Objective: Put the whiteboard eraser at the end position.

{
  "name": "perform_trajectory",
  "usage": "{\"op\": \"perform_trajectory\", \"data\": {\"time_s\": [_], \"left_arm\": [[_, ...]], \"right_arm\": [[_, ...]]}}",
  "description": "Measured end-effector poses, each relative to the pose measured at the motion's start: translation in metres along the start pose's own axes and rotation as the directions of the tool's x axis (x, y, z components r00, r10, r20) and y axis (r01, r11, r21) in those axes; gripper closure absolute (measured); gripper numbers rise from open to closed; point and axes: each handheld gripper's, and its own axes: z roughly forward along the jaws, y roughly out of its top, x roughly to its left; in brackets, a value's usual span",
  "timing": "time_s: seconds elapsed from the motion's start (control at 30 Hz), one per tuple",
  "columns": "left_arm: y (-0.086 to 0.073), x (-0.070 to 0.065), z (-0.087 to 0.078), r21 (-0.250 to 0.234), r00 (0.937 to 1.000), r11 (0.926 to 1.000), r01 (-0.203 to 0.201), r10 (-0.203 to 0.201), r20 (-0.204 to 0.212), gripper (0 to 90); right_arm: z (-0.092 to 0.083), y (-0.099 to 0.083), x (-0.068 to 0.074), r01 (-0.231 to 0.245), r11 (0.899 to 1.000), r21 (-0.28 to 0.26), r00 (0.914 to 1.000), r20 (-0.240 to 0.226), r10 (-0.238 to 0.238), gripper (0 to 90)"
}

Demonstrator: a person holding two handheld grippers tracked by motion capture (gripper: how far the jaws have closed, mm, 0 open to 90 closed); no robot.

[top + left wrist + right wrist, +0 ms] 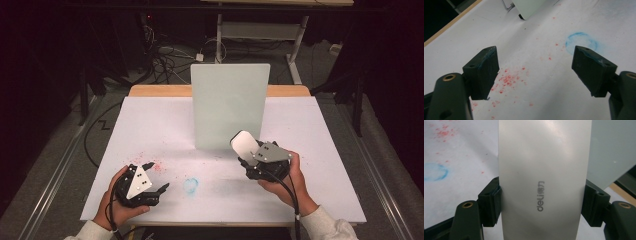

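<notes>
My right gripper is shut on a white block-shaped eraser, held just in front of an upright pale green-white board at the table's middle. In the right gripper view the eraser stands between both jaws of the right gripper, with grey "deli" lettering on its face. The board is close behind it on the right. My left gripper rests low at the front left, open, nothing between its jaws. The left gripper view has the open left gripper over scattered red crumbs.
The table has a white cover with a wooden back edge. A blue ring-shaped smudge lies between the two hands, near the front. Red specks lie by the left gripper. Cables and desk legs are on the dark floor beyond the table.
</notes>
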Motion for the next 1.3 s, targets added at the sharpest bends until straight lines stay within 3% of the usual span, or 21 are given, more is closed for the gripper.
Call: {"op": "perform_trajectory", "data": {"time_s": [0.17,0.23,0.4,0.77,0.87,0.97,1.07,1.23,1.3], "left_arm": [[0.001,-0.001,0.000,0.001,1.0000,1.0000,-0.005,0.005,0.000,21.0],[0.001,-0.001,0.001,0.003,1.0000,1.0000,-0.007,0.007,0.000,21.0],[0.002,-0.003,0.002,0.006,0.9999,0.9999,-0.010,0.010,0.002,21.0],[0.002,-0.002,0.003,0.009,0.9999,0.9999,-0.010,0.010,0.010,21.0],[0.002,-0.003,0.003,0.007,0.9999,0.9999,-0.010,0.010,0.011,21.0],[0.002,-0.003,0.003,0.008,0.9999,0.9999,-0.009,0.009,0.013,21.0],[0.002,-0.003,0.003,0.009,0.9999,0.9999,-0.009,0.009,0.015,21.0],[0.002,-0.003,0.004,0.010,0.9998,0.9999,-0.009,0.009,0.017,21.0],[0.002,-0.003,0.004,0.009,0.9998,0.9999,-0.009,0.008,0.017,21.0]], "right_arm": [[0.005,-0.005,0.008,0.041,0.997,0.059,0.9954,-0.089,-0.036,30.9],[0.006,-0.006,0.010,0.056,0.995,0.084,0.9866,-0.158,-0.042,30.9],[0.010,-0.009,0.019,0.168,0.974,0.152,0.9500,-0.288,-0.119,30.9],[0.035,-0.003,0.038,0.329,0.918,0.222,0.8878,-0.404,-0.220,30.9],[0.040,0.001,0.043,0.376,0.899,0.223,0.8633,-0.437,-0.252,30.9],[0.044,0.002,0.047,0.420,0.880,0.222,0.8301,-0.486,-0.273,30.8],[0.047,0.003,0.050,0.444,0.868,0.221,0.8092,-0.515,-0.282,30.8],[0.053,0.001,0.053,0.450,0.866,0.218,0.8025,-0.524,-0.285,30.6],[0.052,0.001,0.053,0.433,0.876,0.213,0.8166,-0.504,-0.281,29.5]]}}
